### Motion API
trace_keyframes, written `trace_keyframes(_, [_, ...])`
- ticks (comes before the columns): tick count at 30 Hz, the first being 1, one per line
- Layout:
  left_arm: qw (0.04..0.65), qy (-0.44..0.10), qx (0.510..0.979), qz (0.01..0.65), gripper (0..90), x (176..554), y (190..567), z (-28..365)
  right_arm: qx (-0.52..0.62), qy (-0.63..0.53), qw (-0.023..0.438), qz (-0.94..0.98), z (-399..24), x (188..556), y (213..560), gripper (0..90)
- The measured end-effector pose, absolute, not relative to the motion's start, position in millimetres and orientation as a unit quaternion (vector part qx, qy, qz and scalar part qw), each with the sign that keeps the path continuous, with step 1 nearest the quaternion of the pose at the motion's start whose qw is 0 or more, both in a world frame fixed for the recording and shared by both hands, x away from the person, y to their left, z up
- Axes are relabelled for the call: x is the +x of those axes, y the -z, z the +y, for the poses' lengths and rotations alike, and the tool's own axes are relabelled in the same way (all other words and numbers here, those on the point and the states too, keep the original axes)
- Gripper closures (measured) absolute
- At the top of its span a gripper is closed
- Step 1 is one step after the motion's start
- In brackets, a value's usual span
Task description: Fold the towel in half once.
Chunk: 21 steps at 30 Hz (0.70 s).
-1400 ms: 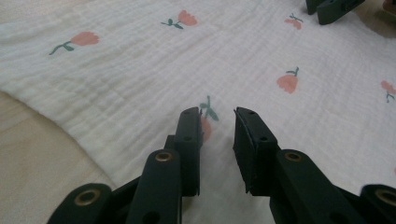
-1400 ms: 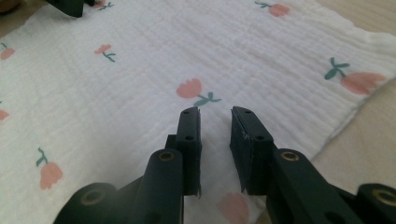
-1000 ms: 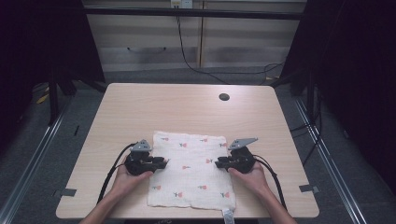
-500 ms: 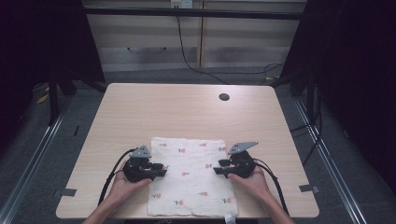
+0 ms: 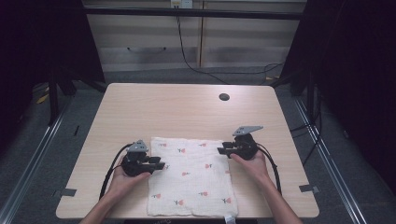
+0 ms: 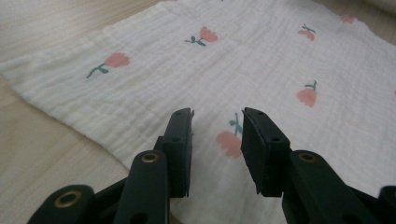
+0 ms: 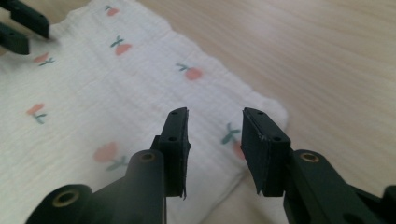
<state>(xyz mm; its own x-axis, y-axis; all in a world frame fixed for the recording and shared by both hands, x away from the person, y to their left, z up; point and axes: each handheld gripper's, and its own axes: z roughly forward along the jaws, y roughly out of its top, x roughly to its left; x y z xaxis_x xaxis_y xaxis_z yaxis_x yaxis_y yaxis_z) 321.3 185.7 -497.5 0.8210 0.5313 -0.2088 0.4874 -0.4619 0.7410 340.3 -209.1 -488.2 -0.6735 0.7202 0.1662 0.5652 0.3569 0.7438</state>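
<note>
A white cloth [image 5: 191, 182] printed with pink tulips lies flat on the wooden table [image 5: 187, 112], its near edge at the table's front edge. My left gripper [image 5: 161, 165] hovers at the cloth's left edge. Its jaws are open and have just been opening; nothing is between them, and the cloth [image 6: 261, 56] lies below the left gripper [image 6: 217, 126]. My right gripper [image 5: 220, 151] sits at the cloth's right edge near its far corner. That right gripper [image 7: 215, 123] is open over the cloth [image 7: 93, 93], its jaws have just narrowed a little, and the gap between them holds nothing.
A dark round hole [image 5: 224, 97] marks the table's far right. Grey tape pieces [image 5: 68, 192] sit near the front corners. Cabinets and a hanging cable [image 5: 187, 51] stand behind the table. The left gripper's jaws [image 7: 23, 25] appear far off in the right gripper view.
The cloth has slid toward the table's front edge. Both grippers' jaws have come apart off the cloth. The right gripper has moved away from the person and slightly right.
</note>
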Motion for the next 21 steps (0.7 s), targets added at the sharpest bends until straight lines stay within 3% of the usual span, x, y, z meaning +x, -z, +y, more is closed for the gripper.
trace_keyframes(3, [0.421, -0.025, 0.856, 0.3, 61.6, 321, 499, 185, 0.406, -0.409, 0.107, 0.81, -213, 351, 487, 63.1])
trace_keyframes(12, [0.408, -0.034, 0.866, 0.286, 60.2, 317, 500, 181, 0.422, -0.42, 0.087, 0.798, -214, 387, 498, 67.1])
trace_keyframes(21, [0.404, -0.028, 0.865, 0.296, 59.2, 317, 501, 182, 0.421, -0.391, 0.086, 0.814, -213, 385, 507, 70.6])
